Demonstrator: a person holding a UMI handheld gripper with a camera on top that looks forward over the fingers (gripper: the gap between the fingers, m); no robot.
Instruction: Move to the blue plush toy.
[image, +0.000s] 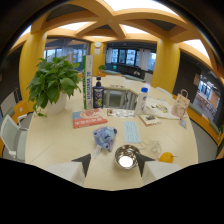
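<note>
The gripper (113, 164) was held with its jaws apart and empty. A metal bowl (126, 156) sat between them toward two o'clock; the blue plush toy (104, 136) lay just beyond, at eleven o'clock. The bowl could be knocked if the approach ran straight.

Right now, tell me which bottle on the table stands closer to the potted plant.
The dark bottle, beside the upright green-and-white box. The clear bottle with the blue cap stands farther right, away from the plant.
</note>
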